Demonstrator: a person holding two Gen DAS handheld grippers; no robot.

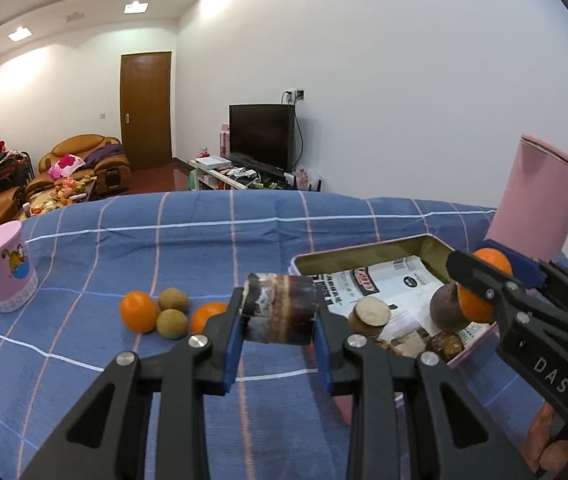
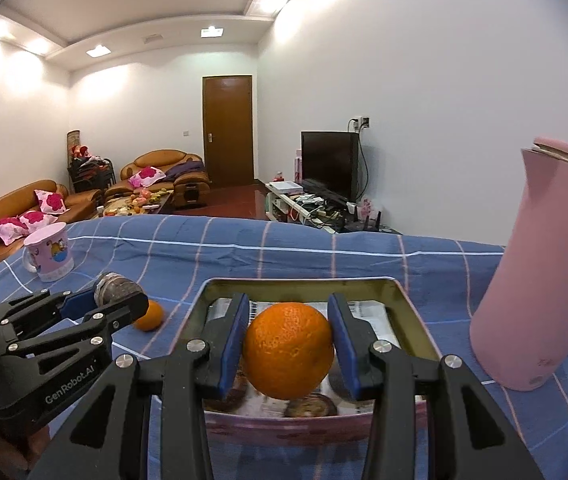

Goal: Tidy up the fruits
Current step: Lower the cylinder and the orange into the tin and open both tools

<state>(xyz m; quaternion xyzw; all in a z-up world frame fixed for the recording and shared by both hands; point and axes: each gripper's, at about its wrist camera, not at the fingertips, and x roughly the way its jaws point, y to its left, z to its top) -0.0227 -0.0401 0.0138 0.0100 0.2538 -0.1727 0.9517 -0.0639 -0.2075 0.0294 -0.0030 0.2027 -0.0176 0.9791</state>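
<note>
Left claw (image 1: 280,320) view alone shows kiwis (image 1: 173,300) beside oranges (image 1: 138,311).

On the counter (image 1: 212,240), the mug (image 1: 2,270) stands far left, loose fruits (image 1: 164,312) mid-left, tin (image 1: 363,256) right, flask (image 1: 531,204) behind it.

An orange (image 2: 287,350) hung clamped above the open tin (image 2: 415,316); a dark sugarcane chunk (image 1: 280,308) was gripped left of it; loose fruits (image 1: 152,312) lay farther left.
</note>
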